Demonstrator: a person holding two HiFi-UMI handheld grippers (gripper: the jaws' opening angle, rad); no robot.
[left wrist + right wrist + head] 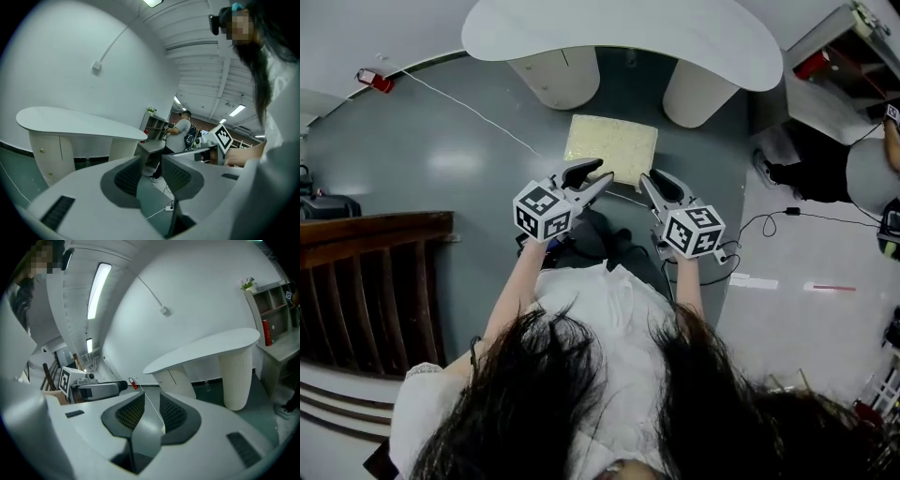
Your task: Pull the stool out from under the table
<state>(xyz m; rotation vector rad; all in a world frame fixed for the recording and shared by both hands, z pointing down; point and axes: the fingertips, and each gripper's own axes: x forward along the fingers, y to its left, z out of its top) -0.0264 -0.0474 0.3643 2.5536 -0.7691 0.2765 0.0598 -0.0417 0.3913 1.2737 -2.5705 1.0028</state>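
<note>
We held the left gripper (595, 175) and the right gripper (654, 178) raised above the floor, each with its jaws only narrowly apart and nothing between them. The stool (611, 148) stood just in front of the table (619, 33), seemingly clear of its top. If more pulling was needed, we judged it best to open wider, take both near corners and draw back evenly.

An office-like workspace or lab hall, shown by a curved white tabletop (619, 33) on rounded pedestals (558, 75), a smooth grey floor (441, 159) with loose cables (806, 217), open shelves (276, 301) and long overhead strip lights (99, 282).
</note>
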